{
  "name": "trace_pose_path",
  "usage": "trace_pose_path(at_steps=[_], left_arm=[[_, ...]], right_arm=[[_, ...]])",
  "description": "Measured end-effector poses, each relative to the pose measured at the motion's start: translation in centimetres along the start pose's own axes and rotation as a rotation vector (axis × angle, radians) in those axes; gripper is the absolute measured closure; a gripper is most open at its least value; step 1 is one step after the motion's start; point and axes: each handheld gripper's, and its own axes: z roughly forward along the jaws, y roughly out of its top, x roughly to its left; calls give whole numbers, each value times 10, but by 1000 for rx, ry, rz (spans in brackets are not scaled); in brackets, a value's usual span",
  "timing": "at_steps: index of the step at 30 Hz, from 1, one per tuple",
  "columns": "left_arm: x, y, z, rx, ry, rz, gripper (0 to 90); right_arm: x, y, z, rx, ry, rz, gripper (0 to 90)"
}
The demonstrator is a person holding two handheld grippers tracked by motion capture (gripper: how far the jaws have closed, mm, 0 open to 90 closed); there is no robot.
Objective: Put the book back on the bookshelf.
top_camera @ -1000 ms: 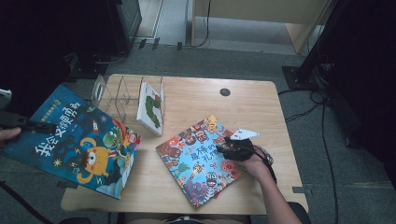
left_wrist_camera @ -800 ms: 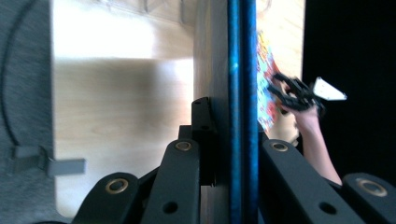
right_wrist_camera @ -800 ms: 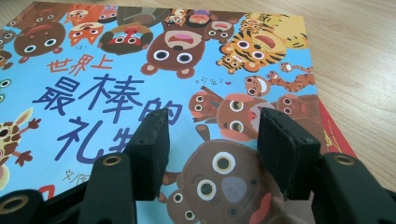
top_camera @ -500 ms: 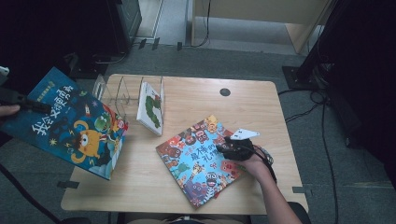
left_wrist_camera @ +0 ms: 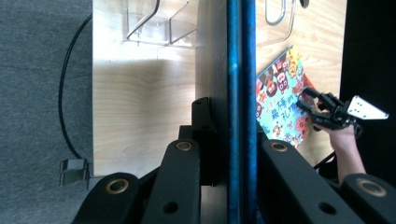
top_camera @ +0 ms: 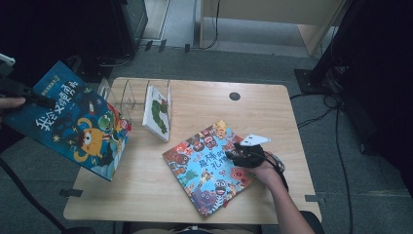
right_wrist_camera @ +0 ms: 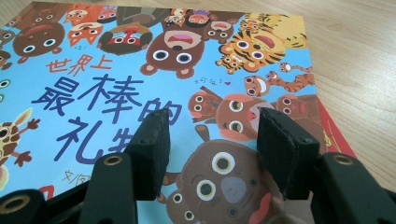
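Left gripper (top_camera: 46,102) fingers clamped on blue monster book (top_camera: 73,122), held tilted off bench (top_camera: 146,195) left edge. Right gripper (right_wrist_camera: 212,149) fingers apart, resting on animal book (top_camera: 209,165) lying flat on bench.

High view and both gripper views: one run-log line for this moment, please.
left gripper: shut on blue book, held off table's left edge | right gripper: open, over animal book lying flat | rack: one book
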Motion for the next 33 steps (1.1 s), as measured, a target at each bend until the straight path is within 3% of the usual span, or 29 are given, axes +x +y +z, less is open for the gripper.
trace_pose_path(at_steps=[8,13,19,26,30,33], left_arm=[[-12,10,0,8,42,11,832],[-9,9,-6,0,45,4,832],[-7,7,-12,-1,80,6,831],[-9,14,-6,-5,85,-2,831],[-14,21,-1,10,120,6,831],[-17,24,-3,-8,134,6,831]], right_arm=[[0,0,0,0,1,1,449],[0,0,0,1,0,2,448],[0,0,0,0,-1,2,450],[0,0,0,0,-3,3,458],[-1,0,0,0,-2,5,459],[0,0,0,0,-4,3,458]])
